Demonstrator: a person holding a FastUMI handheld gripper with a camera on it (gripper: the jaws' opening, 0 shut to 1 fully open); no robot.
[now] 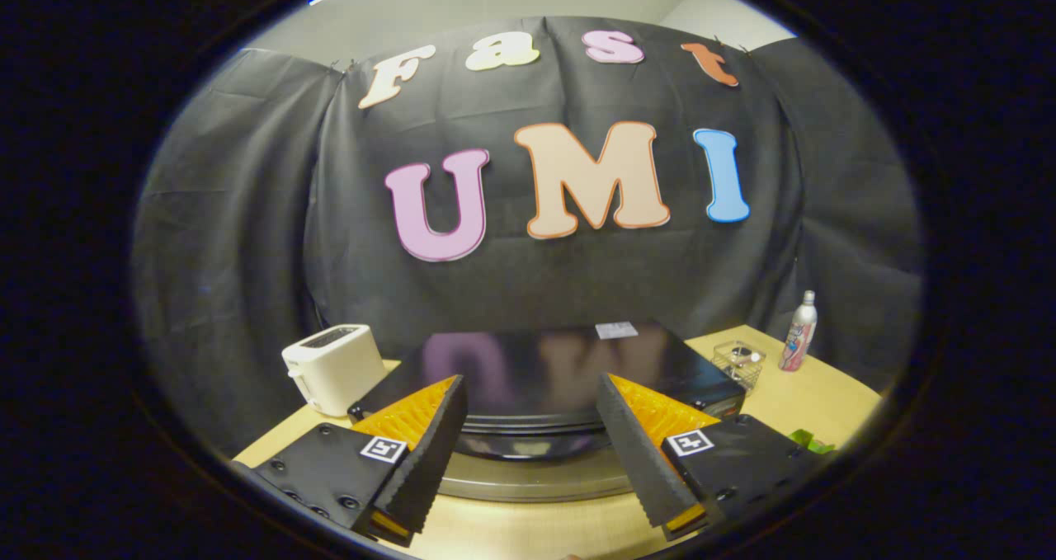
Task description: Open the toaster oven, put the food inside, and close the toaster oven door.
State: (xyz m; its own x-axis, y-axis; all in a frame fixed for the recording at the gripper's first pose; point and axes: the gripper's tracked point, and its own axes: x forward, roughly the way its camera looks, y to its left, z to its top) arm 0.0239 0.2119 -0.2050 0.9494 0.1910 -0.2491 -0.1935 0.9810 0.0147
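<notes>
Gripper (532, 453): fingers spread, holding nothing, above toaster oven (544, 374).
Door: apparently closed.
Advice: descend to the front handle, then pull evenly.

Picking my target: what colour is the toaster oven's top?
Glossy black toaster oven, clearest in gripper view, just beyond the open gripper.

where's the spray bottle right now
In the gripper view, the spray bottle stands upright on the table's far right, beside a small clear container, right of the toaster oven, beyond the open gripper.
</notes>
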